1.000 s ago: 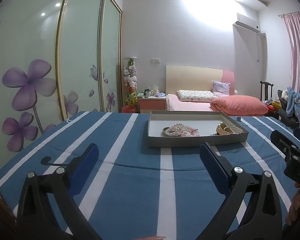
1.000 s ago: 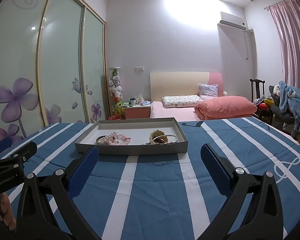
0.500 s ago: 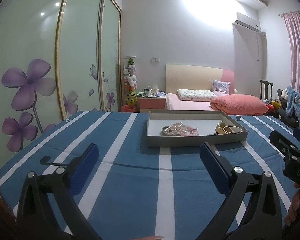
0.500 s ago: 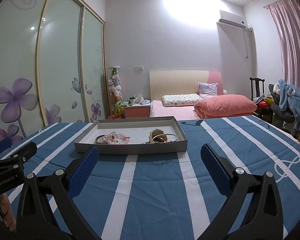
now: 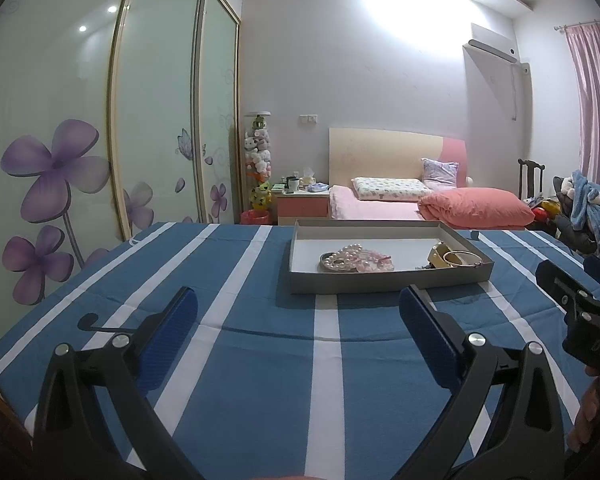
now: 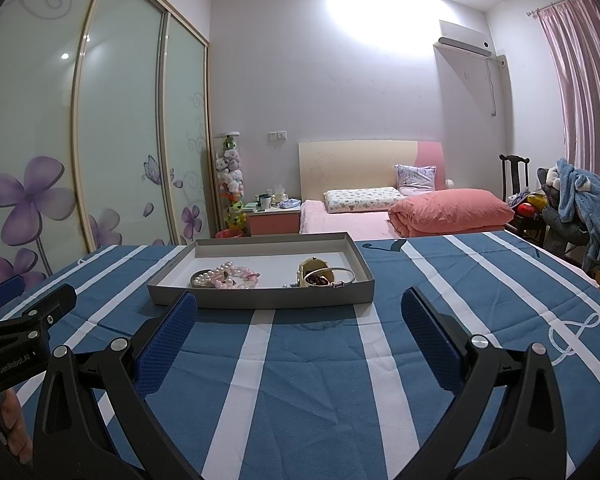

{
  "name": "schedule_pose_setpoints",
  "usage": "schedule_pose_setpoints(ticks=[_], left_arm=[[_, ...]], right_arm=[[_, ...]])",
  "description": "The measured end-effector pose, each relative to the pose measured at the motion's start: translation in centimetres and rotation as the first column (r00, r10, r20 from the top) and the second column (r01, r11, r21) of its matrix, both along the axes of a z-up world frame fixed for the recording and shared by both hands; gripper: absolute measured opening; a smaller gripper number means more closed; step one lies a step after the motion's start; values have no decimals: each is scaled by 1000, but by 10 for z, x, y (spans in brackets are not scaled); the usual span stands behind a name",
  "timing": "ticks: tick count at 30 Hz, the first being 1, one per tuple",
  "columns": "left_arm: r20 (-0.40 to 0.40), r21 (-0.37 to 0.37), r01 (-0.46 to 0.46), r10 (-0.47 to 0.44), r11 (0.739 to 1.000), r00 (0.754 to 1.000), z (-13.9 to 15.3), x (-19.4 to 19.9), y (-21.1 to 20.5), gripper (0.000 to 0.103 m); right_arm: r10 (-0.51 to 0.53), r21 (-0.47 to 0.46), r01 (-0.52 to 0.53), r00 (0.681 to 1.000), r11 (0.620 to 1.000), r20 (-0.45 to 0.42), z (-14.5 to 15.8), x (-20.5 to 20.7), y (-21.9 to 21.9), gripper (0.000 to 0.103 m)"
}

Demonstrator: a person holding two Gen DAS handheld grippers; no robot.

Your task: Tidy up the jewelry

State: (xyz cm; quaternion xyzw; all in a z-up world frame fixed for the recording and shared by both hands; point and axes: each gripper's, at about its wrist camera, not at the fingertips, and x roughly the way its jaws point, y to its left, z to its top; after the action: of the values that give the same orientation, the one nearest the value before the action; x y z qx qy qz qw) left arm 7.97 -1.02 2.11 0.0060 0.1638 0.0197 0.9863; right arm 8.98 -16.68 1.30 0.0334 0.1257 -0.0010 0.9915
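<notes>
Right wrist view shows the grey tray [image 6: 260, 300] lying on the blue-and-white striped cloth [image 6: 319, 380], just ahead of the right gripper [image 6: 300, 320], whose blue-padded fingers [image 6: 168, 340] are spread wide apart, holding nothing and touching nothing. Inside the tray lie a pearl strand [image 6: 216, 278] tangled with pink beads at the left, and a silver bangle [image 6: 333, 274] beside a small cream box [image 6: 313, 274] at the right. The left gripper [image 5: 300, 320] is likewise spread wide and empty, the tray [image 5: 387, 282] farther ahead and to its right. Nothing lies between either gripper and the tray. Beyond the cloth stands a pink bed [image 6: 399, 212].
</notes>
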Motion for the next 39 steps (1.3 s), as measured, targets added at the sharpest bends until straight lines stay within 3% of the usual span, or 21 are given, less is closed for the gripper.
schedule_pose_setpoints(ticks=[39], left_arm=[[-2,-2,5,-5,1000,1000,0,2,-5,98]], right_arm=[[-5,7,5,1000,1000,-6,-3,0,-2,101]])
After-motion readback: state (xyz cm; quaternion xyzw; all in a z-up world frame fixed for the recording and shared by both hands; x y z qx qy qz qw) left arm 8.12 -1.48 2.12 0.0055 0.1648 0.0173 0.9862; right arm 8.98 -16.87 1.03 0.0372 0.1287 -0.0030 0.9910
